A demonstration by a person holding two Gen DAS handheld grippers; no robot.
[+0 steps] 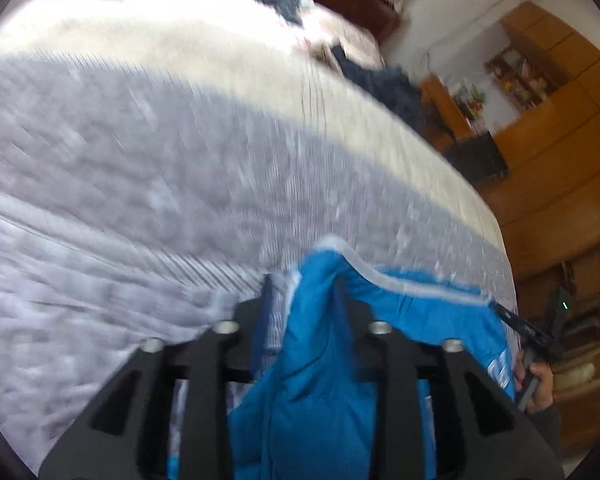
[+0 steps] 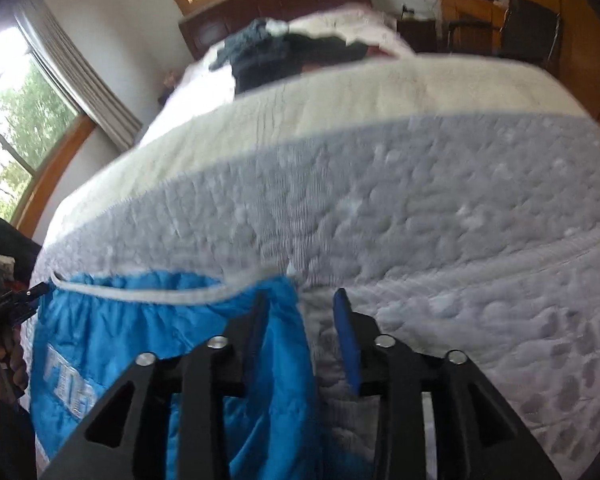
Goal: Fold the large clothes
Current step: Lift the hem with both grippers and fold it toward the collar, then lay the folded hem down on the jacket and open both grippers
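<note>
Jacket (image 1: 324, 360), blue, hangs stretched above the bed (image 1: 140, 160), its white-trimmed edge running between both grippers; left gripper (image 1: 302, 284) clamps one end, right gripper (image 2: 300, 296) clamps the other.

One blue garment (image 2: 140, 332) at the near edge of the one bed (image 2: 440, 216), two grippers — left (image 1: 302, 282), right (image 2: 300, 300). One dark clothes heap (image 2: 296, 54) lies at the bed's far end.

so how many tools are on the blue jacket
2. The left tool pinches the jacket at one end of its white hem; the right tool is at the other end, its grip unclear.
</note>
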